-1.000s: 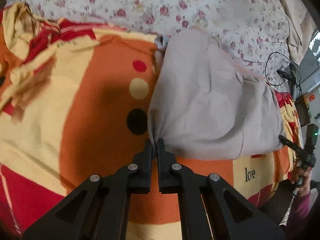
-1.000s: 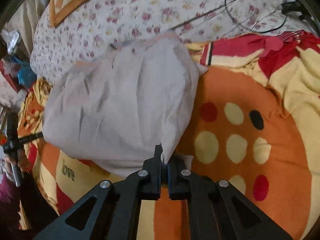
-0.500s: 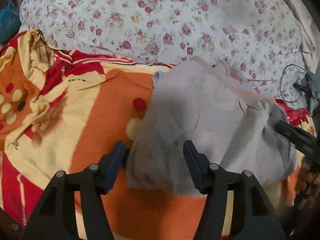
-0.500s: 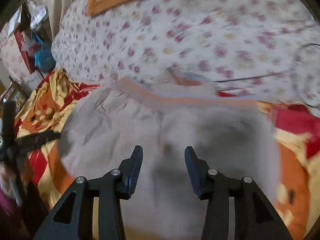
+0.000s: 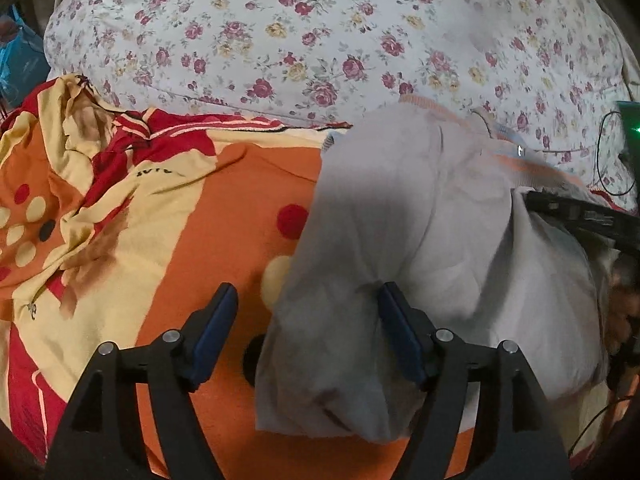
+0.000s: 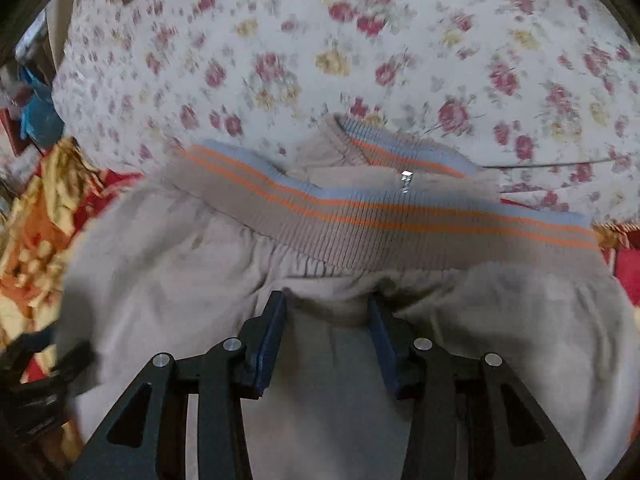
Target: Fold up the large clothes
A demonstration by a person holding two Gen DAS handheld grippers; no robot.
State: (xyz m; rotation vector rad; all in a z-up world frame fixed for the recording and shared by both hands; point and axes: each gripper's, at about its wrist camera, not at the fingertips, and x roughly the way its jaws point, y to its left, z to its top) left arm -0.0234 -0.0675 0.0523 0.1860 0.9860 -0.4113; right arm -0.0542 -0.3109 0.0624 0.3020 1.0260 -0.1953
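A beige-grey garment [image 5: 420,240] lies folded on the orange, yellow and red blanket [image 5: 224,208]. Its ribbed hem with orange and blue stripes [image 6: 380,216] faces the floral sheet. My left gripper [image 5: 308,308] is open over the garment's near left edge; its right finger [image 5: 400,336] presses into the cloth. My right gripper [image 6: 326,316] is open, its fingers resting on the garment [image 6: 180,264] just below the ribbed hem. The right gripper's arm shows at the right edge of the left wrist view [image 5: 580,216].
A white floral sheet [image 5: 320,32] covers the bed beyond the garment. A black cable [image 5: 604,160] lies at the far right. Blue and red clutter [image 6: 36,120] sits off the bed's left edge. The left gripper shows dark at lower left [image 6: 36,372].
Both grippers were shut on the garment's corners a second ago, carried them forward over the fold, then opened and let go. The right view still moves, blurred.
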